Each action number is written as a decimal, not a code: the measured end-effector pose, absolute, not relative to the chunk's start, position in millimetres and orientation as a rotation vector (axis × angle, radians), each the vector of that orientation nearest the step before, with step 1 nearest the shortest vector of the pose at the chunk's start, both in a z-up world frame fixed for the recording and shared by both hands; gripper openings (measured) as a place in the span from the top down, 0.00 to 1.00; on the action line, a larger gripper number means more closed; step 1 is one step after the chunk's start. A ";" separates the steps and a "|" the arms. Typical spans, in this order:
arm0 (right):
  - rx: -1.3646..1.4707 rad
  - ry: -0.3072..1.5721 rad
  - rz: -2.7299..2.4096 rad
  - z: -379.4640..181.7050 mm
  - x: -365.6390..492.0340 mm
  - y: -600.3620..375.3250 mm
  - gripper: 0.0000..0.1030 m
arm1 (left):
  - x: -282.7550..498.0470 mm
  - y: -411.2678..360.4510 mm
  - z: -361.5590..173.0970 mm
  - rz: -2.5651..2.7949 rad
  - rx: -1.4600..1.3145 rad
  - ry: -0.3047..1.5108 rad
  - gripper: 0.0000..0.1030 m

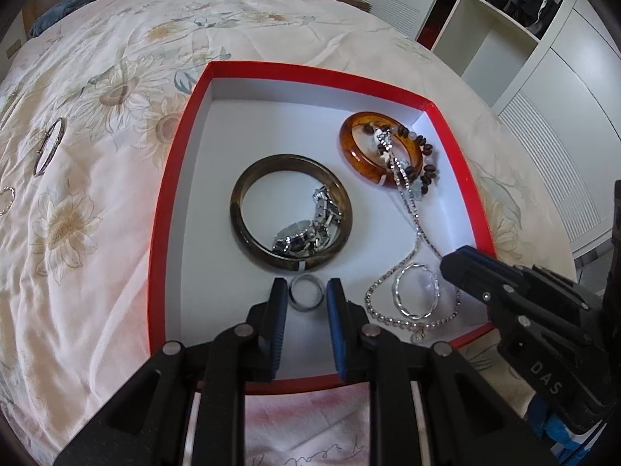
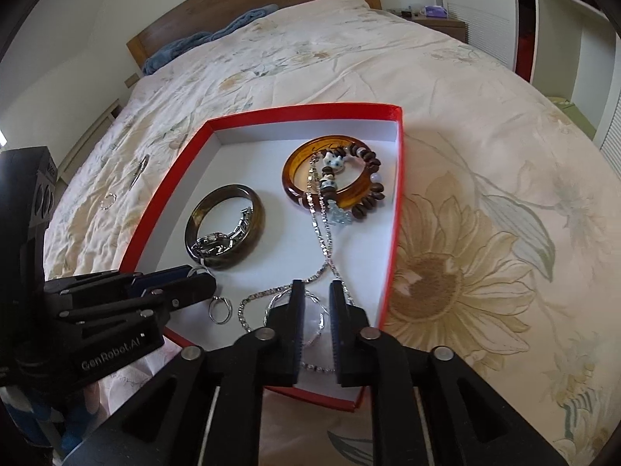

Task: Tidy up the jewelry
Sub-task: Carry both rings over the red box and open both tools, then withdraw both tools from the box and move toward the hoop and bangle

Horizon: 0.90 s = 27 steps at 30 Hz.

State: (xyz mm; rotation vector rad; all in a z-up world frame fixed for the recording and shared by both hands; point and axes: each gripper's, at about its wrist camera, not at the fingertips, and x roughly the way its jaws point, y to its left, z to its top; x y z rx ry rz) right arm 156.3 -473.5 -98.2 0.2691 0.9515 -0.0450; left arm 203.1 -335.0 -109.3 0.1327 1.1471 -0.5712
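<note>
A red box (image 1: 170,163) with a white floor sits on the bed. In it lie a dark green bangle (image 1: 240,209) around a metal watch (image 1: 306,229), an amber bangle (image 1: 351,151) under a beaded bracelet (image 1: 425,163), a long silver chain (image 1: 411,213), a silver hoop bracelet (image 1: 417,291) and a small grey ring (image 1: 306,293). My left gripper (image 1: 306,291) is open with the ring lying between its fingertips on the box floor. My right gripper (image 2: 315,291) is open, just above the hoop bracelet (image 2: 277,301). The ring also shows in the right wrist view (image 2: 220,310).
A thin metal bangle (image 1: 48,147) and a small silver ring (image 1: 6,200) lie on the flowered quilt (image 1: 97,252) left of the box. A blue towel (image 2: 202,44) lies by the wooden headboard. White cabinets (image 1: 543,89) stand to the right.
</note>
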 end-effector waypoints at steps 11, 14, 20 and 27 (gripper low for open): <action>0.256 0.903 -0.080 -62.9 133.4 -471.5 0.71 | 188.0 -328.1 -82.0 -0.575 0.133 1.090 0.78; 0.241 0.887 -0.084 -49.2 125.4 -463.7 0.64 | 179.7 -320.4 -66.0 -0.569 0.110 1.071 0.75; 0.205 0.871 -0.072 -24.2 103.6 -435.4 0.56 | 151.7 -292.4 -32.9 -0.511 0.113 0.991 0.71; 0.177 0.865 -0.026 -9.2 82.7 -394.1 0.55 | 122.4 -242.0 -10.4 -0.403 0.107 0.951 0.70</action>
